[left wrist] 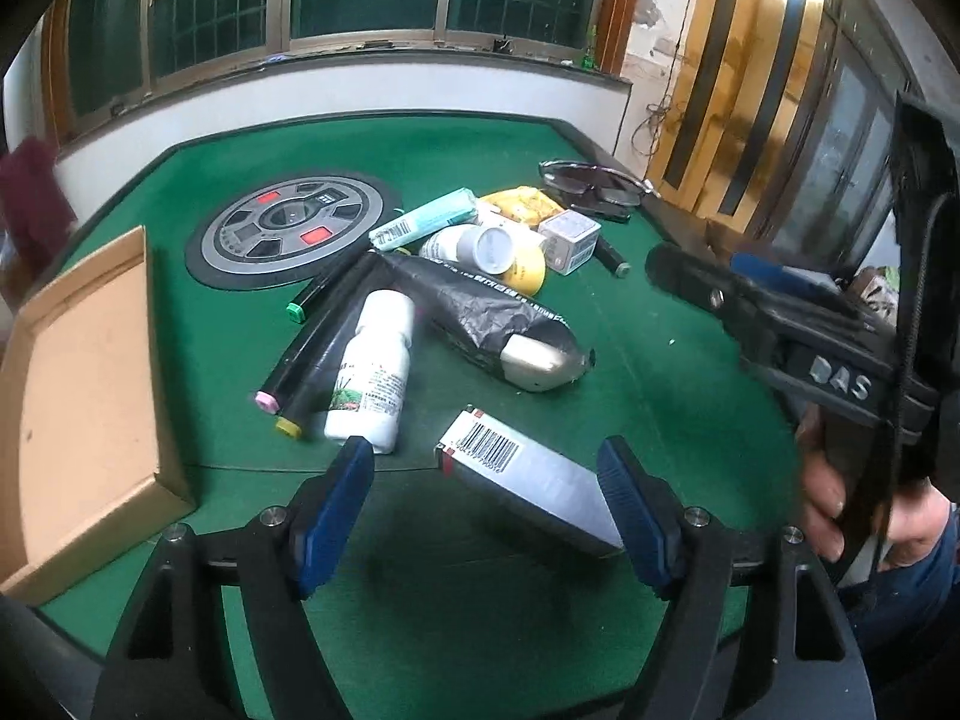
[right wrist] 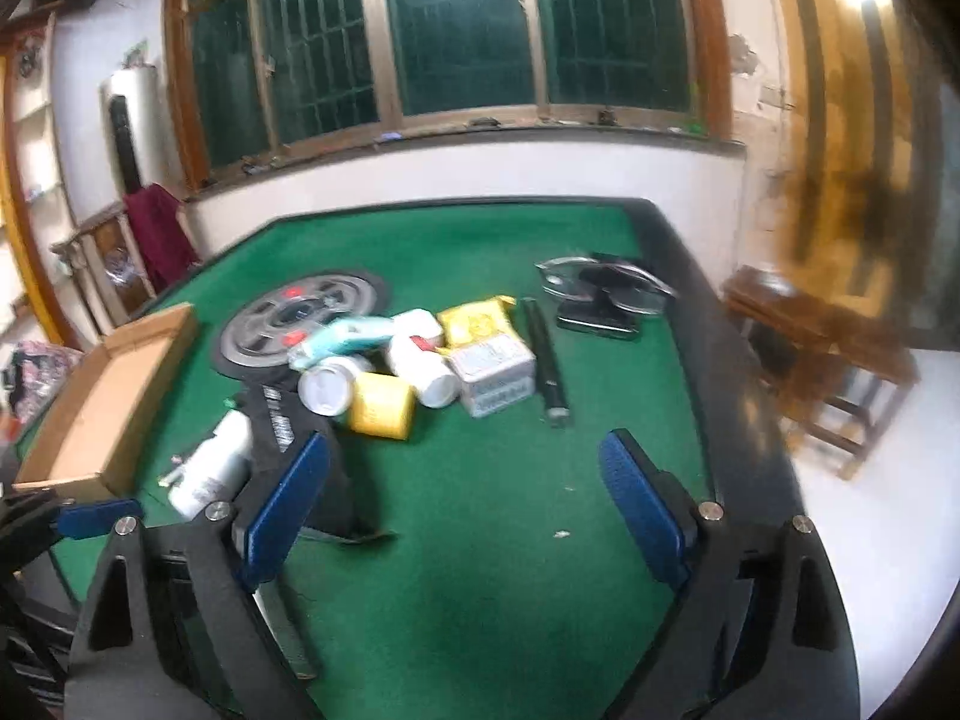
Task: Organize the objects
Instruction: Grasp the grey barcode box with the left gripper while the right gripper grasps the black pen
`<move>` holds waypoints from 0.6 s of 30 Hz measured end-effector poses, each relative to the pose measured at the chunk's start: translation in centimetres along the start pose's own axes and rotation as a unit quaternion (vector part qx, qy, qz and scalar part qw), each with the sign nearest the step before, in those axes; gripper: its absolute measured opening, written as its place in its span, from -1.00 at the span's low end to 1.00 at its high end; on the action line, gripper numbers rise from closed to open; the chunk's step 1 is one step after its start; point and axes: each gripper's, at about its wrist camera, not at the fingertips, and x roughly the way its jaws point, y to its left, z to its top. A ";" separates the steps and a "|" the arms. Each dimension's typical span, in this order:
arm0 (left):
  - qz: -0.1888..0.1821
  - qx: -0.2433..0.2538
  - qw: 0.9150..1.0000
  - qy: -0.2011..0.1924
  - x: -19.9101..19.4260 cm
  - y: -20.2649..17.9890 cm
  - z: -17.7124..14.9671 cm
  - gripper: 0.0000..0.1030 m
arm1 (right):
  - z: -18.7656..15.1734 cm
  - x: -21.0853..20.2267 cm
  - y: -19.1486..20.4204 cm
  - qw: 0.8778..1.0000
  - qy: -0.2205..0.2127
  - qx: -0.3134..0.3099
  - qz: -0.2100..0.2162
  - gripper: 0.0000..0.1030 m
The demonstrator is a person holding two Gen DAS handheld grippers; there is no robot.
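A silver box with a barcode (left wrist: pixel 528 480) lies tilted between the fingers of my left gripper (left wrist: pixel 489 480). It leans against the right pad (left wrist: pixel 624 498), and a gap separates it from the left pad, so the jaws are open. My right gripper (right wrist: pixel 465 504) is open over bare green felt, with a black bag (right wrist: pixel 288 426) beside its left finger. In the left wrist view the right gripper (left wrist: pixel 702 267) hangs at the right, held by a hand (left wrist: pixel 840 492). A pile beyond holds a white bottle (left wrist: pixel 372 372), markers (left wrist: pixel 312 348), the black bag (left wrist: pixel 480 312) and a yellow roll (left wrist: pixel 528 273).
An open cardboard tray (left wrist: pixel 90 390) sits at the left edge of the green table (left wrist: pixel 660 396). A round control panel (left wrist: pixel 294 228) is set in the table's middle. Sunglasses (left wrist: pixel 594 183) and a small white box (left wrist: pixel 570 240) lie at the far right. A wooden stool (right wrist: pixel 828 348) stands beside the table.
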 end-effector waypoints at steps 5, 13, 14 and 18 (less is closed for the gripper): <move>-0.026 -0.025 0.999 0.012 0.4 0.8 -0.8 0.39 | 0.0 -0.4 1.5 0.999 0.025 -0.040 0.014 0.91; -0.093 -0.083 0.989 0.085 1.5 -1.4 -1.0 0.38 | 0.9 -2.8 0.4 0.999 -0.019 -0.013 0.033 0.91; -0.081 -0.097 0.988 0.092 1.7 -1.6 -0.8 0.38 | 1.0 -2.9 -0.2 0.999 -0.022 0.001 0.025 0.91; -0.024 -0.148 0.984 0.100 2.3 -1.6 0.2 0.38 | 1.4 -3.3 -1.1 0.999 -0.032 0.025 0.011 0.91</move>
